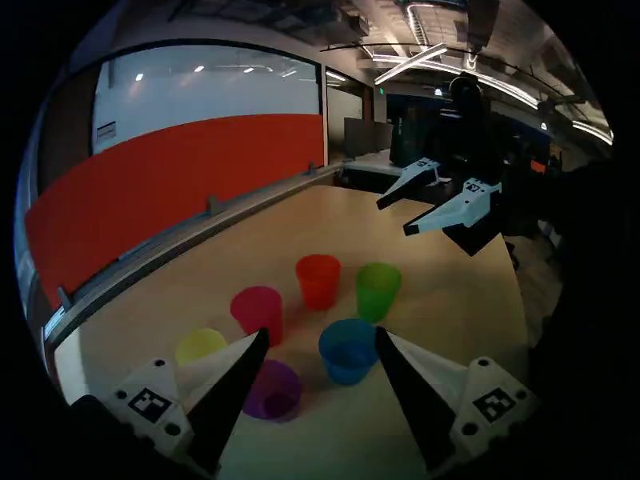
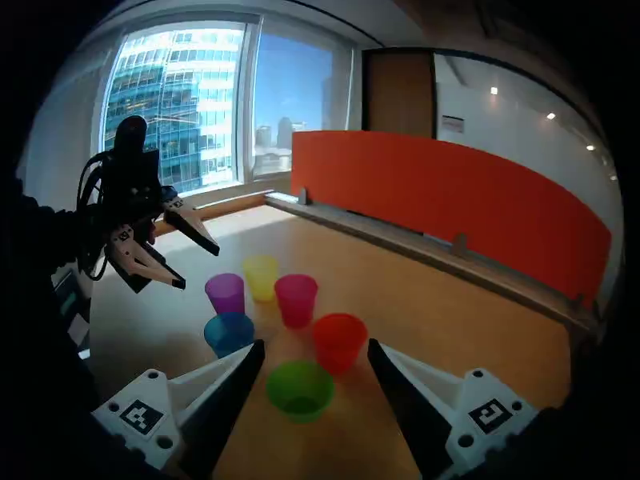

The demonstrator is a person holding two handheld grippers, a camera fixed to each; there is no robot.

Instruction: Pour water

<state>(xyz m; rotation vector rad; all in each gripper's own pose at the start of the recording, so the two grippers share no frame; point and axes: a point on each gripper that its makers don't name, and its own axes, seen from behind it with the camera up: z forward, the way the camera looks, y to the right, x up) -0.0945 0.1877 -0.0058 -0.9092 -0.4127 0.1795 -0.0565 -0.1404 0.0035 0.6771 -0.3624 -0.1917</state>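
- Cups in six colours stand upright in a tight cluster on the wooden table (image 1: 456,312): yellow cup (image 1: 200,346), pink cup (image 1: 258,310), red cup (image 1: 318,280), green cup (image 1: 378,290), blue cup (image 1: 349,350) and purple cup (image 1: 274,390).
- Whether any cup holds water cannot be told; the insides look dim.
- Left gripper (image 1: 320,331) hovers with its fingers spread wide, gripping nothing. The blue cup sits between its tips, and one finger partly hides the purple cup.
- Right gripper (image 2: 315,344) is spread just as wide and grips nothing. The green cup is nearest between its fingers, with the red cup just beyond.
- The grippers face each other across the cluster.
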